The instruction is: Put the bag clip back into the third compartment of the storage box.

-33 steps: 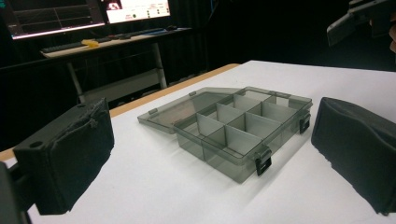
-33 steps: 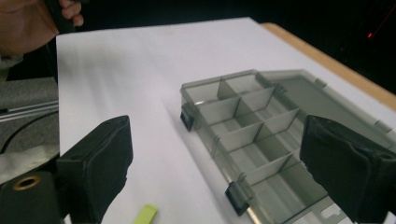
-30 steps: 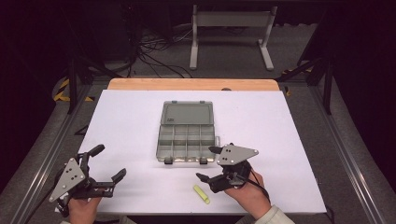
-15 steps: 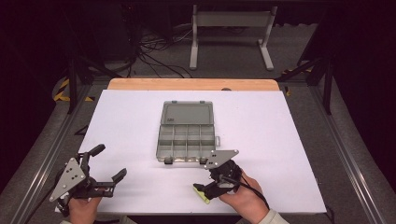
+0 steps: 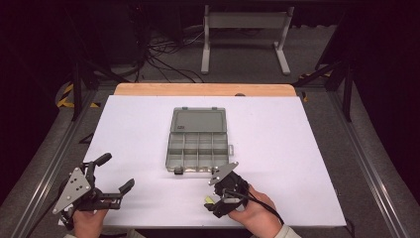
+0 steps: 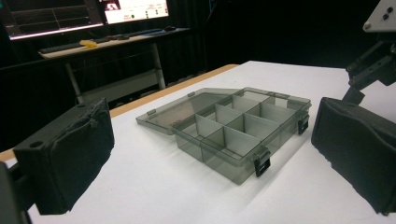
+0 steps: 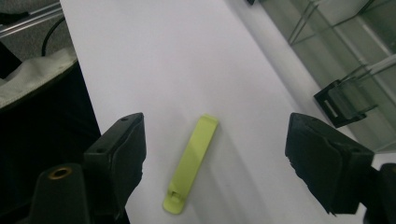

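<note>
Between the right gripper's [image 7: 212, 154] closing jaws lies a yellow-green clip [image 7: 191, 163], untouched.

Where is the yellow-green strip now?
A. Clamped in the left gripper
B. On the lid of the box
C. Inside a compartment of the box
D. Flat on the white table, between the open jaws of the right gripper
D: the right gripper view shows the strip lying flat on the table, with the right gripper jaws apart on both sides, not touching it.
</note>
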Available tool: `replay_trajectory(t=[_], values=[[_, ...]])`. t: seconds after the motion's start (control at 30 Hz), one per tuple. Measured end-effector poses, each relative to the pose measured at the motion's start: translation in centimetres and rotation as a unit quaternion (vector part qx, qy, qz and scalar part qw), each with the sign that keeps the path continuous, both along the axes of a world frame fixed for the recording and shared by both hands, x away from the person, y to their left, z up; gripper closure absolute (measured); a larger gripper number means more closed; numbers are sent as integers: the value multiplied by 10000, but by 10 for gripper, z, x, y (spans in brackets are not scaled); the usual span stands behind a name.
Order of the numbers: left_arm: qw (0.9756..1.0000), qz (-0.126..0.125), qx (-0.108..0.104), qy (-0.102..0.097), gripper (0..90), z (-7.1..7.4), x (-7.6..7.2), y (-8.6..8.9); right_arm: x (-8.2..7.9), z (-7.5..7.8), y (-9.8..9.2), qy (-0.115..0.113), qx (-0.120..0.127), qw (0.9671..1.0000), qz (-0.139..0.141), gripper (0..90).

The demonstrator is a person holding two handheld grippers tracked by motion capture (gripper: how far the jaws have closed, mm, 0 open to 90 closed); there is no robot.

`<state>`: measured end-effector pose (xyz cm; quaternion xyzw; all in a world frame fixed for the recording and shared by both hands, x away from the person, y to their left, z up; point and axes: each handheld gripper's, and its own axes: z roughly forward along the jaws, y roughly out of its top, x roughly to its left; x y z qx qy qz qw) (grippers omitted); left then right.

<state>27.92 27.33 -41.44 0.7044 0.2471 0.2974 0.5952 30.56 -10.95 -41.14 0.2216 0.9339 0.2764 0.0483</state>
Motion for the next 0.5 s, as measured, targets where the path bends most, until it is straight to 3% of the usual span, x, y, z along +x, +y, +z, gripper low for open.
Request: replay_trajectory(t=[0.5], values=[[10000,5,-15,4,1,0,0,0,-3,-16,11,214,-510,9985,47,264]])
